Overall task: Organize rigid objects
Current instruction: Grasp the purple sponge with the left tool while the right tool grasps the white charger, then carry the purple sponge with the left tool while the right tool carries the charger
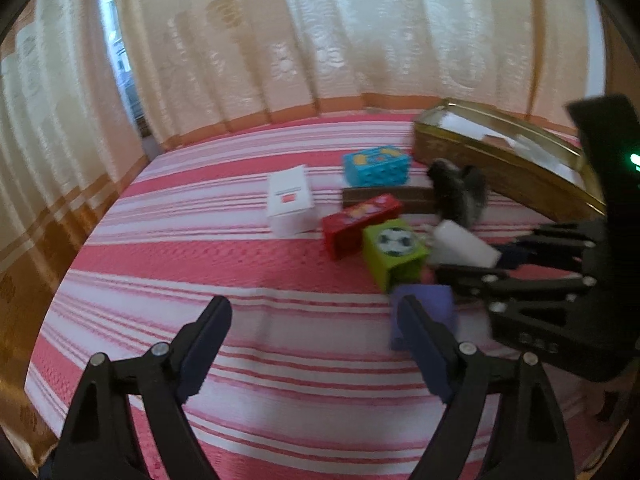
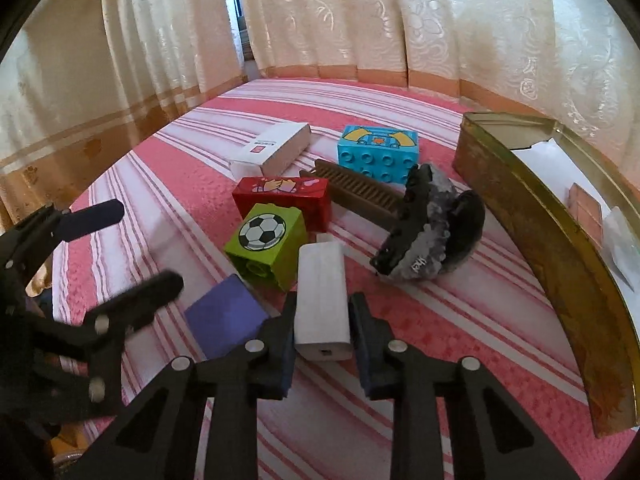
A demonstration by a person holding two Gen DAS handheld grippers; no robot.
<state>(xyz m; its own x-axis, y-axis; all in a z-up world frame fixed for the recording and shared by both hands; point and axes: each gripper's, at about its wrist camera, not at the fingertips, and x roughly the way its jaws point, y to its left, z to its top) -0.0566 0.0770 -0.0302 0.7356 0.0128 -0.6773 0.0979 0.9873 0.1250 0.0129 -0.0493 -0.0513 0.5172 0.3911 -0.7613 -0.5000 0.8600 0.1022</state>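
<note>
Two tongs: the right tongs (image 2: 322, 326) clamp a white power bank (image 2: 323, 302), the left tongs (image 1: 316, 316) gape empty. The purple block (image 1: 430, 304) sits partly hidden behind a left finger, and the dark fuzzy object (image 2: 434, 232) is hard to identify.

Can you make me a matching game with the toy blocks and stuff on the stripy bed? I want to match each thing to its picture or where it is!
Things:
1. green block
2. blue block
3. white power bank
4. brown comb

Clues:
A. between the right tongs
B. has a soccer ball picture
C. lies between the red block and the blue block
D. has rows of round studs on its side

Pairs: 1-B, 2-D, 3-A, 4-C
</note>
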